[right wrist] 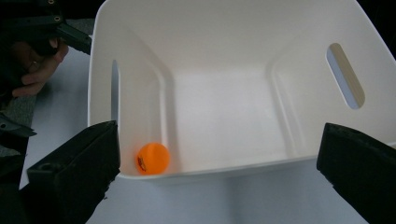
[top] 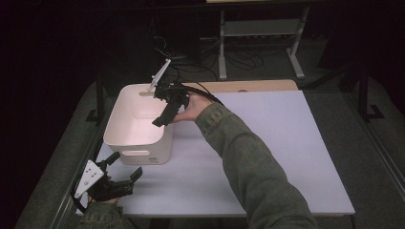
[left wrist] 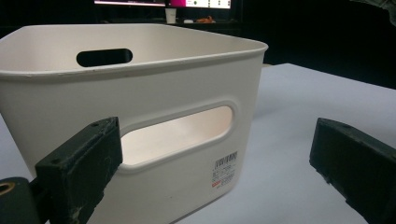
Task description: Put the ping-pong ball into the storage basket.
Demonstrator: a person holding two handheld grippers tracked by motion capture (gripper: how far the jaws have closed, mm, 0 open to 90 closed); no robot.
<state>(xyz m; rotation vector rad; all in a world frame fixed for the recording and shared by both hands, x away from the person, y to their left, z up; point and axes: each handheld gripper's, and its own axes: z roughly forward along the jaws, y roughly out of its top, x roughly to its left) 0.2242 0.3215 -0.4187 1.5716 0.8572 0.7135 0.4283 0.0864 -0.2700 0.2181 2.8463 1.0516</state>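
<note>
An orange ball (right wrist: 152, 158) lies in a white bin (top: 135, 135) on the worktop (top: 286, 143); the right tool (top: 165, 112), spread empty above, should lift straight clear; left tool (top: 125, 168) spread.

Smooth, slightly glossy white plastic bin (right wrist: 224, 107); glossy orange plastic ball (right wrist: 152, 158); matt pale table top (top: 267, 143) with wood edge; matt black, scuffed gripper pads (left wrist: 84, 172); coarse cloth sleeve (top: 253, 167).
</note>
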